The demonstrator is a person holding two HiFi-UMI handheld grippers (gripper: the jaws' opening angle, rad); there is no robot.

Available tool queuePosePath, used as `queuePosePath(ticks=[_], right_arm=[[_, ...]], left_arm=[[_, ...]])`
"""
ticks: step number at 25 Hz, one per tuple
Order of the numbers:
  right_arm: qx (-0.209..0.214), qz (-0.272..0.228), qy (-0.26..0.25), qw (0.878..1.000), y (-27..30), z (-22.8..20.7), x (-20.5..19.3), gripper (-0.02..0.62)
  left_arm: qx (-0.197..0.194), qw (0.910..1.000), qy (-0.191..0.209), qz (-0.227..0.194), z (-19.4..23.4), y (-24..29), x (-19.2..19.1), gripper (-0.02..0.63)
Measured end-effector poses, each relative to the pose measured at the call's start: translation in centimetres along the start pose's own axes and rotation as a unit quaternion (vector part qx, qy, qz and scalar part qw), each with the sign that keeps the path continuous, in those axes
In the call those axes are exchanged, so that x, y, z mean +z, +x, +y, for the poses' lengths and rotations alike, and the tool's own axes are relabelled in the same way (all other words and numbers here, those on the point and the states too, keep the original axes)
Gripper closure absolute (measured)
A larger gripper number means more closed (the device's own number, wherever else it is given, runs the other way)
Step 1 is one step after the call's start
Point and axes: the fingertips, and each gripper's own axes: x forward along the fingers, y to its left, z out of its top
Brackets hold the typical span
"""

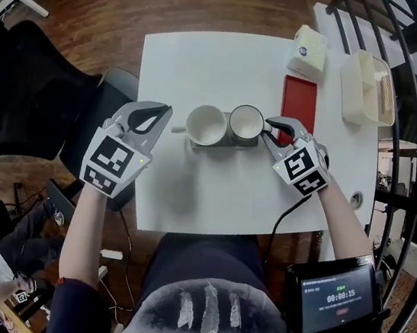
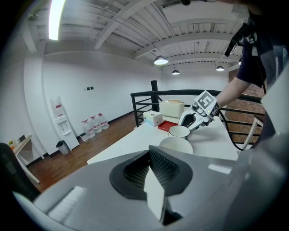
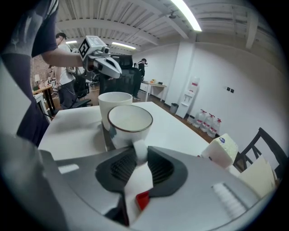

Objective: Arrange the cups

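Cups (image 1: 207, 125) upright, handles outward; right tongs (image 1: 270, 129) tight on rimmed cup (image 1: 246, 122), left tongs (image 1: 163, 113) closed.

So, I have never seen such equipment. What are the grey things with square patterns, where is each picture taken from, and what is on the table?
A person holds one tool in each hand. The head view comes from a camera on the person's head; the two gripper views come from cameras on the tools. On the table a white cup and a dark-rimmed cup stand side by side on a grey tray; farther back are a red tray and a tissue box. The right hand-held gripper is closed on the dark-rimmed cup's handle. The left hand-held gripper is shut and empty.
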Motion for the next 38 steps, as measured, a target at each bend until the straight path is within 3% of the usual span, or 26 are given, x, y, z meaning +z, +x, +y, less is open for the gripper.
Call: queuePosePath(ticks=[16,20,22,28,35,36,37,38], right_arm=[[0.041,-0.002,-0.020,0.999,-0.8,1.0,-0.3,0.510],[0.053,-0.009,-0.005,0.999,-1.4,1.1,-0.4,0.421],[0.073,-0.017,0.022,0.997,-2.4,1.4,0.0,0.335],[0.073,-0.063,0.051,0.994,-5.6,0.0,3.3,0.321],[0.062,-0.177,0.099,0.977,-6.5,-5.7,12.3,0.321],[0.066,-0.183,0.098,0.976,-6.2,-6.0,13.3,0.339],[0.072,-0.187,0.098,0.975,-5.9,-6.1,14.0,0.424],[0.079,-0.192,0.101,0.973,-5.7,-6.0,14.6,0.576]], left_arm=[[0.000,1.0000,-0.005,-0.002,0.0,-0.3,0.0,0.591],[0.003,1.0000,-0.006,-0.004,-0.2,-0.2,0.1,0.591],[0.005,0.9999,-0.007,-0.005,-0.1,-0.3,0.1,0.591],[0.012,0.9999,-0.011,-0.005,0.5,-1.0,-0.2,0.591],[0.004,0.9992,-0.021,-0.035,0.6,-0.3,2.3,0.591],[0.001,0.9991,-0.019,-0.038,0.5,0.0,2.9,0.591],[-0.003,0.9991,-0.014,-0.040,0.4,0.3,3.5,0.591],[-0.006,0.9991,-0.007,-0.041,0.3,0.6,4.0,0.591]])
